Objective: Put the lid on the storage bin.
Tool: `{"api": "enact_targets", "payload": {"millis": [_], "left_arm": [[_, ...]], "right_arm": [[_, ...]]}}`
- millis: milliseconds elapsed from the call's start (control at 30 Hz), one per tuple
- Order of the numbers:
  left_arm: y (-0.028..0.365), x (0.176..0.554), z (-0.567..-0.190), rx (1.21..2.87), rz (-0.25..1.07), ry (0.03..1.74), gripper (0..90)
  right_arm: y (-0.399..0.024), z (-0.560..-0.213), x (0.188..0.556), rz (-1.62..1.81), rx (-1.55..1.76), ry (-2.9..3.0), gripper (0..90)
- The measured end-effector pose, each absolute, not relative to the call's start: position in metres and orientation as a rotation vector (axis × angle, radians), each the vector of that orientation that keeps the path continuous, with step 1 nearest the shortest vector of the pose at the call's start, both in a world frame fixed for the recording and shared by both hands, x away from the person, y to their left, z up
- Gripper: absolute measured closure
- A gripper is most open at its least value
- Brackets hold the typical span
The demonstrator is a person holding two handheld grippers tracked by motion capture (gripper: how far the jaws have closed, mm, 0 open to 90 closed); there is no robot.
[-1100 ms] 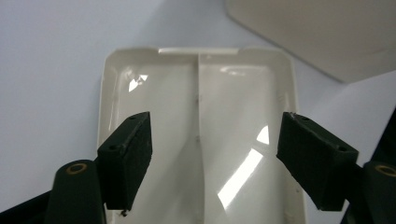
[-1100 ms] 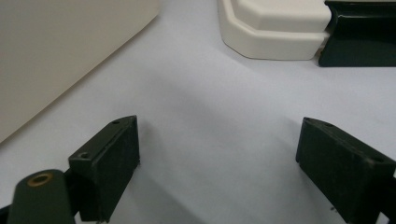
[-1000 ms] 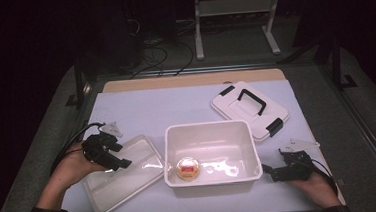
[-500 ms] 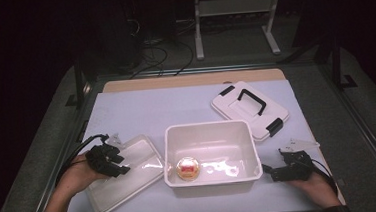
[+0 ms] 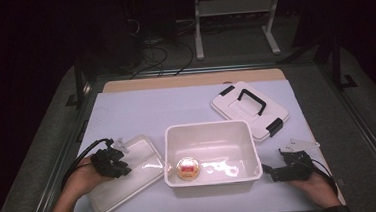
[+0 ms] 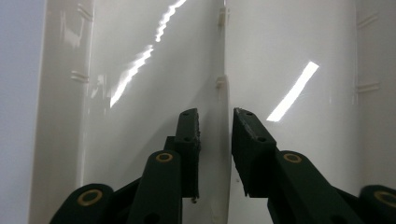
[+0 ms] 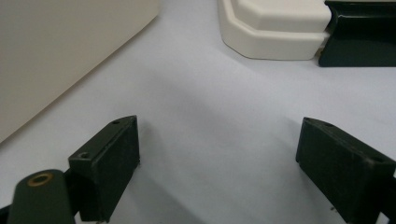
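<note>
Left gripper view reveals the tray's (image 6: 140,93) rib (image 6: 223,140) between closing jaws.

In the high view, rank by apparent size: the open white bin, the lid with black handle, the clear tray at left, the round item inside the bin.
1. open white bin
2. clear tray and lid with black handle: look about alike; the tray is nearer the camera, so unranked
3. round item

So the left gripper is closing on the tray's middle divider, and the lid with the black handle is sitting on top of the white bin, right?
Not quite. The lid lies on the table behind the white bin, not on it, as the high view shows. The left gripper has indeed been closing around the tray's divider.
</note>
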State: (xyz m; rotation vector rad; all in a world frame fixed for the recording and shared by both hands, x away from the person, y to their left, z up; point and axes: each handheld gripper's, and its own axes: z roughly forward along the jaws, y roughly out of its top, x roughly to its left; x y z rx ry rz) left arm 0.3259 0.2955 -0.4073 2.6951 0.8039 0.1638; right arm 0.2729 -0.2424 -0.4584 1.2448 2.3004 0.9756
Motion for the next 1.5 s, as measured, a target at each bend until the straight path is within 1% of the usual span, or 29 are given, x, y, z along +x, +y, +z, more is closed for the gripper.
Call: {"api": "enact_targets", "payload": {"millis": [100,133,200,300,467,567,1000,1033,1133,1300,1500], "left_arm": [[0.297,0.326,-0.409,2.687,0.146,0.815,79.1],[0.297,0.326,-0.41,2.684,0.144,0.816,79.1],[0.297,0.324,-0.41,2.679,0.138,0.81,87.0],[0.295,0.322,-0.41,2.695,0.169,0.797,88.4],[0.296,0.323,-0.405,2.682,0.14,0.803,88.7],[0.297,0.323,-0.4,2.677,0.145,0.802,88.7],[0.308,0.323,-0.346,2.622,0.137,0.783,88.7],[0.308,0.323,-0.346,2.622,0.137,0.783,88.7],[0.31,0.323,-0.331,2.613,0.153,0.772,88.7],[0.306,0.322,-0.313,2.598,0.172,0.737,88.7],[0.293,0.323,-0.292,2.591,0.178,0.659,88.7]], "right_arm": [[-0.242,-0.458,0.273,0.976,1.245,2.3,12.8],[-0.242,-0.458,0.273,0.976,1.245,2.3,12.9],[-0.242,-0.458,0.273,0.975,1.245,2.3,12.9],[-0.242,-0.458,0.273,0.975,1.245,2.301,12.9],[-0.242,-0.458,0.273,0.975,1.245,2.3,12.9],[-0.242,-0.458,0.273,0.975,1.244,2.301,12.8],[-0.242,-0.458,0.273,0.975,1.245,2.3,12.9],[-0.242,-0.458,0.273,0.975,1.245,2.3,12.9],[-0.242,-0.458,0.273,0.975,1.245,2.3,12.9],[-0.242,-0.458,0.273,0.975,1.245,2.3,12.8],[-0.242,-0.458,0.273,0.976,1.245,2.3,12.8]]}}
